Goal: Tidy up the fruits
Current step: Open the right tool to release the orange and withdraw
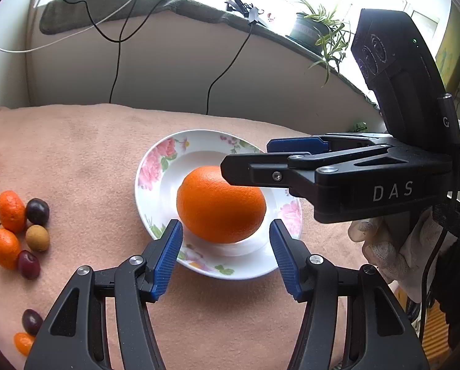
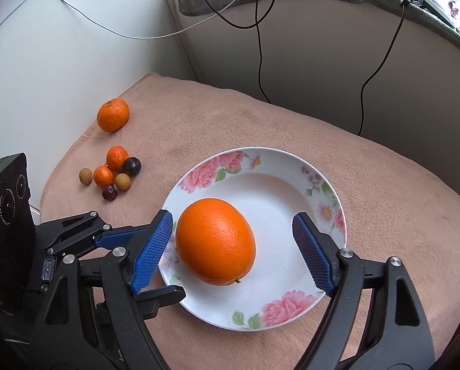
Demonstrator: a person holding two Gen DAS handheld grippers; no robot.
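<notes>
Orange (image 2: 216,242): one, large, lying on its side in the well of the plate (image 2: 273,182), toward the plate's left half in the right wrist view. Nothing else lies on the plate.

Plate: white, shallow, pink flowers on the rim; it sits on a pinkish blanket (image 2: 384,185).

Right gripper (image 2: 233,246): jaws wide, over the plate, straddling the orange. The left blue pad stands just beside the orange's flank with a thin gap showing; the right pad (image 2: 314,254) is well clear of the fruit, with bare plate between. Nothing is held. In the left wrist view this gripper (image 1: 245,160) comes in from the right, its tips above the orange's top.

Left gripper (image 1: 226,234): jaws partly apart, empty, low at the plate's near rim. The orange (image 1: 220,205) lies just beyond its tips and between the lines of the two pads (image 1: 168,256), touching neither. In the right wrist view its tips lie at the plate's left edge.

Hand (image 1: 384,246): gloved, white, on the right gripper's handle.

Small fruits (image 2: 112,172): a cluster of little orange, dark red and tan pieces on the blanket, well left of the plate.

Mandarin (image 2: 112,115): alone, beyond the cluster, near the wall.
</notes>
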